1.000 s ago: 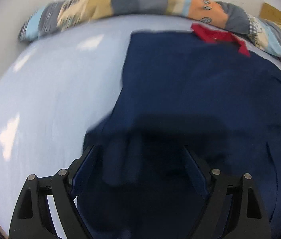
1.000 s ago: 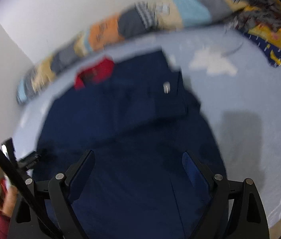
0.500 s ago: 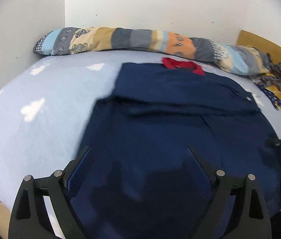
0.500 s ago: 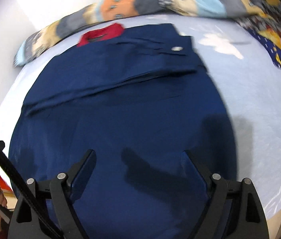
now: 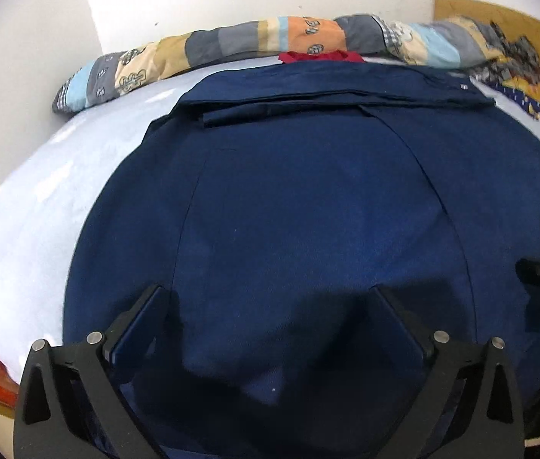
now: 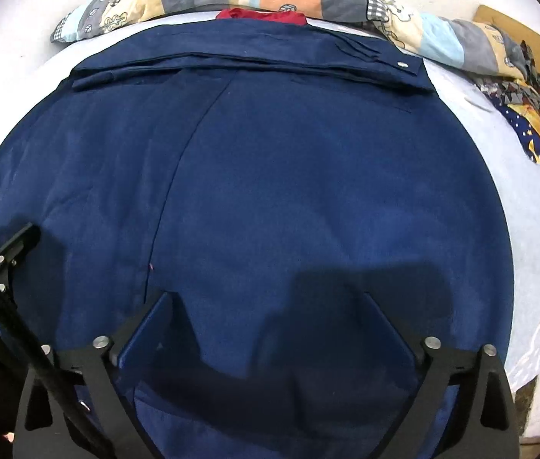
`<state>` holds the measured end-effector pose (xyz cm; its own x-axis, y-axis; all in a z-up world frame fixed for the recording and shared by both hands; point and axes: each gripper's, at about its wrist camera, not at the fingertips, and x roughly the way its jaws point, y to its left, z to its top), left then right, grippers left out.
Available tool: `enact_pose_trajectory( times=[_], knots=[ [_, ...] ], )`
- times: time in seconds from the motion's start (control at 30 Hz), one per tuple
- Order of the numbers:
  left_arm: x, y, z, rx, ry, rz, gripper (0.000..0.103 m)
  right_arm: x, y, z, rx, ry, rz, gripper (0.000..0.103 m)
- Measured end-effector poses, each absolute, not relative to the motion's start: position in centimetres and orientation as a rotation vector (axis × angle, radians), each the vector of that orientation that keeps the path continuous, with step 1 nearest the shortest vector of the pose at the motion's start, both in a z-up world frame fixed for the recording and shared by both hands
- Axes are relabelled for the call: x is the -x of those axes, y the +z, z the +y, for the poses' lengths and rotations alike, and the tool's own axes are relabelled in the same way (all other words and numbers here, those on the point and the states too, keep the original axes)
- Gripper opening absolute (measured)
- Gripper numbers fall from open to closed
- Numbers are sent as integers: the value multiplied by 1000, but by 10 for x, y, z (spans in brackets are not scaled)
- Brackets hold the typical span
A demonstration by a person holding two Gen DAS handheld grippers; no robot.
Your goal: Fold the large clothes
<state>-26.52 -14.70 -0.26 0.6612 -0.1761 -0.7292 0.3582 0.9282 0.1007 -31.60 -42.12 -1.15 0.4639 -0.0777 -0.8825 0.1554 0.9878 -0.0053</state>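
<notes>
Navy garment (image 5: 308, 210) lies flat on bed (image 5: 40, 206), red collar (image 5: 321, 56) apparently farthest away. Left gripper (image 5: 270, 306) and right gripper (image 6: 266, 310) spread wide, grasping nothing.

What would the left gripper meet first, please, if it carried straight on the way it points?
Probably the dark navy blue cloth garment, spread right ahead of the open left gripper; depth is unclear.

The navy garment (image 5: 308, 199) lies spread flat across the bed (image 5: 40, 199), sleeves folded across near its red collar (image 5: 319, 56) at the far edge, hem at the near edge.
</notes>
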Motion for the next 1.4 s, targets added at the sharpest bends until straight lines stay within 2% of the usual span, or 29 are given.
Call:
enact_pose_trajectory(
  times=[0.7, 0.83, 1.0, 1.17, 1.27, 1.4],
  knots=[
    [287, -13, -140, -168, -249, 697, 103, 342, -16, -408, -93, -173, 1015, 103],
    [277, 0, -138, -193, -244, 796, 103, 343, -16, -409, -91, -161, 1025, 103],
    [279, 28, -111, -133, -196, 730, 103, 351, 15, -412, -103, -195, 925, 103],
    [265, -6, -101, -105, -183, 898, 103, 340, -3, -414, -152, -167, 1023, 103],
    [267, 1, -103, -105, -193, 882, 103, 339, -6, -413, -137, -169, 1039, 103],
    [274, 10, -108, -91, -214, 824, 103, 347, 18, -413, -148, -168, 944, 103]
  ],
)
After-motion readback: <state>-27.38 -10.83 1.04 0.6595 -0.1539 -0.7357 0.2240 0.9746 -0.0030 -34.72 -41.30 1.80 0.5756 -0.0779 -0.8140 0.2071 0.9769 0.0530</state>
